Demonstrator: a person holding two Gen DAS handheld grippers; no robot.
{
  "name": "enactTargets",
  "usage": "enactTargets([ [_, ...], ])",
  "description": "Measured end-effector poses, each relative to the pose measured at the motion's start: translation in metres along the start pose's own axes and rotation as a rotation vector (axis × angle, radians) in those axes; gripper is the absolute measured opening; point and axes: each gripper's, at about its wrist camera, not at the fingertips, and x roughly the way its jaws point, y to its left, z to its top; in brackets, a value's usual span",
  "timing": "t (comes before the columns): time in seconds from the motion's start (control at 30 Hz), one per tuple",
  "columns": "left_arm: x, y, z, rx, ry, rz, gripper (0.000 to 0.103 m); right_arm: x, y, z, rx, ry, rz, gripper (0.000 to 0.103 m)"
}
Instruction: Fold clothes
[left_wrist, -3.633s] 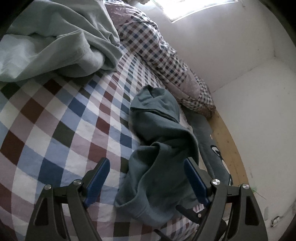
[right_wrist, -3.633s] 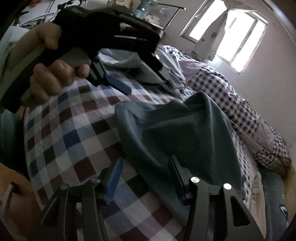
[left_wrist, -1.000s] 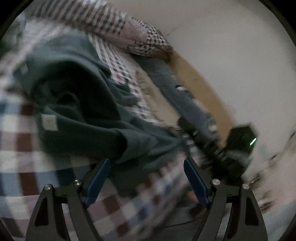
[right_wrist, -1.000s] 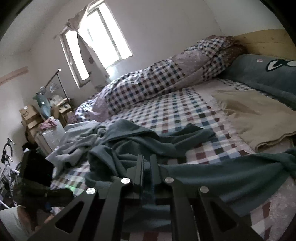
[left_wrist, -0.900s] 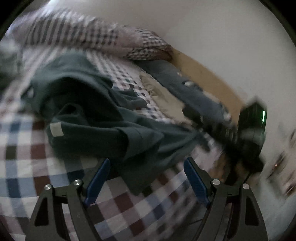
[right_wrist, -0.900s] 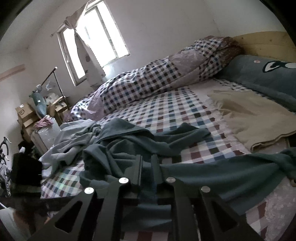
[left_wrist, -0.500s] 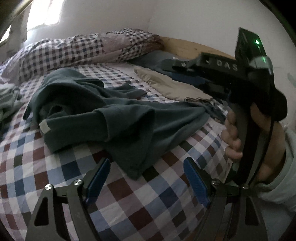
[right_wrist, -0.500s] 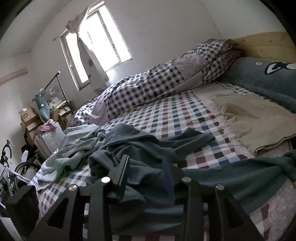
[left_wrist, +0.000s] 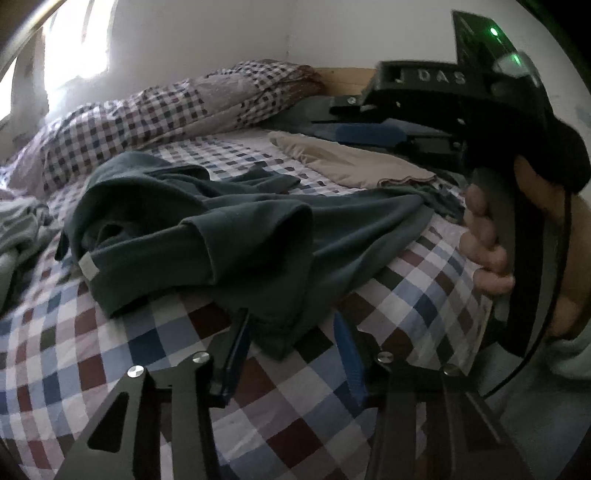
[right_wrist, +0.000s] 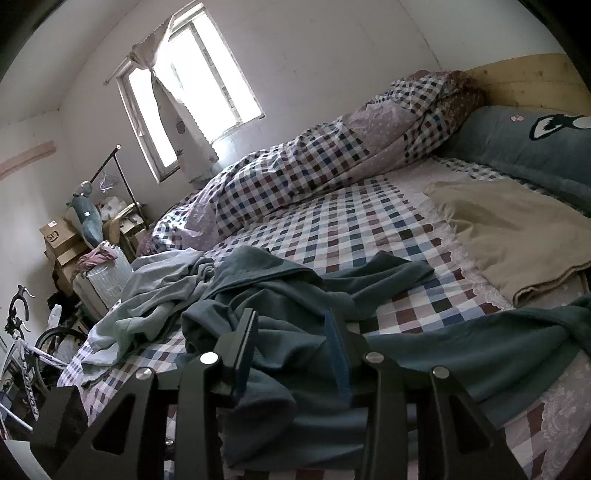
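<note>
The right gripper (right_wrist: 291, 343), pinched on the dark green shirt (left_wrist: 229, 236) a second ago, now stands spread over it, while the left gripper (left_wrist: 291, 332) at lower centre is closing round its hem, so spreading it flat can begin.

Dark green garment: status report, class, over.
Left gripper closing around dark green garment hem. Right gripper open over it. Pale garment beside, apart.

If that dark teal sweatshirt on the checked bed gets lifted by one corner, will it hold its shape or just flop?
The dark teal sweatshirt would probably flop: it already lies in soft rumpled folds on the checked bedsheet. It looks thick, with a ribbed cuff, so likely a little weighty and prone to drag. The left tool, now closing around its hem, may lift only that corner.
</note>
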Motion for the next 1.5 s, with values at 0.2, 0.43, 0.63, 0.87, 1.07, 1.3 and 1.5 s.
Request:
enactTargets([
  [0.2,0.008,-0.008,-0.001,0.049,0.011,0.072,0.049,-0.001,0.002,0.002,0.002,0.001,0.017,0.042],
  [0.43,0.015,0.000,0.002,-0.015,0.023,0.106,0.023,-0.004,-0.003,0.004,0.022,-0.003,0.026,0.042],
  [0.63,0.006,0.015,0.007,-0.122,-0.007,0.035,0.013,-0.007,-0.009,0.005,0.034,-0.006,0.020,0.042],
  [0.87,-0.015,0.059,0.011,-0.393,-0.072,-0.127,0.010,-0.006,-0.008,0.006,0.022,-0.001,0.017,0.042],
  [1.07,-0.026,0.104,0.004,-0.656,-0.139,-0.257,0.009,-0.004,-0.006,0.004,0.004,0.014,0.019,0.042],
  [1.3,-0.057,0.147,-0.012,-0.851,-0.268,-0.302,0.008,0.004,0.004,0.001,-0.041,0.045,0.042,0.043],
  [1.5,-0.095,0.177,-0.028,-0.944,-0.383,-0.259,0.008,0.013,0.019,-0.003,-0.083,0.063,0.068,0.043],
])
